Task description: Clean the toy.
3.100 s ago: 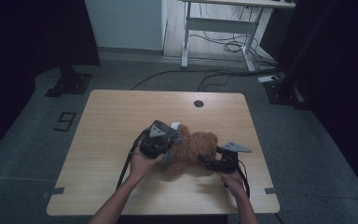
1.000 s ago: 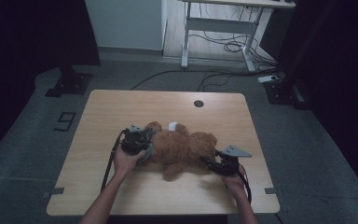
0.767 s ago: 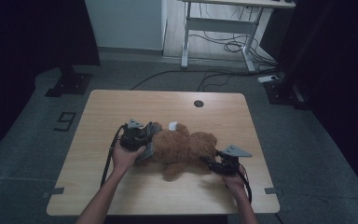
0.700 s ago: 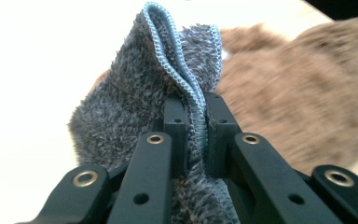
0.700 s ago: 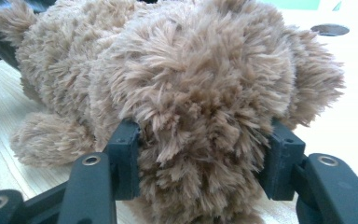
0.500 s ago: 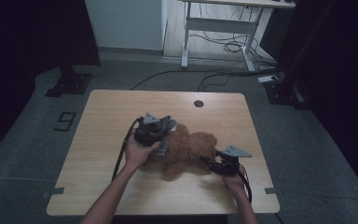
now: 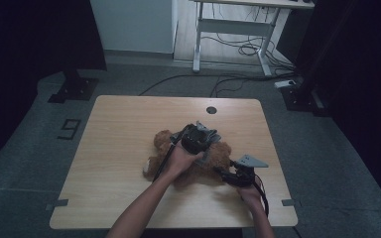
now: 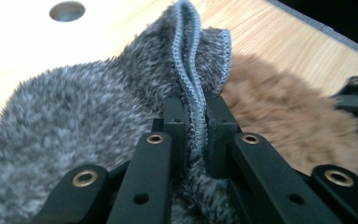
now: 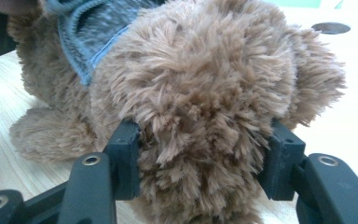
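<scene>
Near the middle of the table (image 7: pixel 119 148), a little toward its right edge, lies a brown teddy bear (image 7: pixel 178 148) with a grey fleece cloth (image 8: pixel 74 112) over it. The left gripper (image 8: pixel 195 135) hangs above the bear, its jaws pinched tight on the cloth's stitched blue-grey hem, the fold standing upright between them. The right gripper (image 9: pixel 205 163) sits low at the bear's right end, toward the table's right edge, jaws spread wide and pressed against both sides of a plush rounded part, gripping it.
</scene>
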The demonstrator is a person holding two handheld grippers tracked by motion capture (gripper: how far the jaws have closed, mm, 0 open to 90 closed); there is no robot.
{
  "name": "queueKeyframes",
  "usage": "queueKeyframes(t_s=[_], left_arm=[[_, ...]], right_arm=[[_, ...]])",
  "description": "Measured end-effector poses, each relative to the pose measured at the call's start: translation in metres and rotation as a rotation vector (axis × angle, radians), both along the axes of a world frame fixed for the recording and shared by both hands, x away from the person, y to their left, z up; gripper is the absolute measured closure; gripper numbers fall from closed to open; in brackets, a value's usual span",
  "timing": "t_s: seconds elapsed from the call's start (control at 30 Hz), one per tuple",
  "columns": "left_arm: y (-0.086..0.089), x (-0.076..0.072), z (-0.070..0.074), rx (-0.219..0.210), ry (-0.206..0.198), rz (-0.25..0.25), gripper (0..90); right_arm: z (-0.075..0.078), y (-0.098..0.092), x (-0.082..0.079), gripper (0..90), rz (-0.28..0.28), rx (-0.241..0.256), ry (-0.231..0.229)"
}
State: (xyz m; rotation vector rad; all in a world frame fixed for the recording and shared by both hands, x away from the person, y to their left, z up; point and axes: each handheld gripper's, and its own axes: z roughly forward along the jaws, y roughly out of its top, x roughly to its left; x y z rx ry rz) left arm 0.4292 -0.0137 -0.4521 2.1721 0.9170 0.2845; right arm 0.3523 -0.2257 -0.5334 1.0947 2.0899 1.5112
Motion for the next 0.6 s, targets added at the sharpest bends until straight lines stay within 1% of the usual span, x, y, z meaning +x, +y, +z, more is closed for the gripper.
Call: queueKeyframes(t_s=[0.13, 0.17, 0.27, 0.3, 0.33, 0.37, 0.4, 0.47, 0.53, 0.57, 0.6], left_arm=[[0.013, 0.005, 0.0, -0.007, 0.019, 0.026, 81.1], [0.016, 0.006, 0.001, 0.0, 0.019, 0.029, 81.1], [0.023, 0.007, 0.005, 0.021, 0.002, 0.048, 81.1], [0.023, 0.007, 0.005, 0.021, 0.002, 0.048, 81.1], [0.031, 0.008, 0.007, 0.028, -0.005, 0.071, 81.1], [0.031, 0.008, 0.007, 0.028, -0.005, 0.071, 81.1], [0.041, 0.011, 0.008, 0.037, -0.007, 0.091, 81.1], [0.053, 0.015, 0.007, 0.025, 0.013, 0.11, 81.0], [0.063, 0.018, 0.005, 0.022, 0.043, 0.116, 80.9], [0.067, 0.018, 0.004, 0.026, 0.046, 0.117, 80.9], [0.071, 0.018, 0.004, 0.033, 0.041, 0.124, 80.8]], right_arm=[[0.0, 0.0, 0.0, 42.6, 0.003, 0.004, -0.002], [0.0, 0.0, 0.0, 42.7, 0.003, 0.002, -0.003], [0.0, 0.001, -0.001, 42.7, 0.004, -0.002, -0.003], [0.0, 0.001, 0.0, 42.7, 0.003, -0.002, -0.002], [0.0, 0.0, 0.0, 42.7, 0.003, -0.001, -0.001], [0.0, 0.0, 0.0, 42.7, 0.003, -0.001, -0.001], [0.0, 0.0, 0.0, 42.7, 0.004, 0.0, 0.0], [0.0, 0.0, 0.0, 42.7, 0.004, 0.001, 0.0], [0.0, 0.0, 0.0, 42.7, 0.007, -0.004, 0.0], [0.0, 0.001, 0.0, 42.7, 0.008, -0.006, -0.001], [-0.001, 0.001, 0.0, 42.7, 0.008, -0.007, -0.001]])
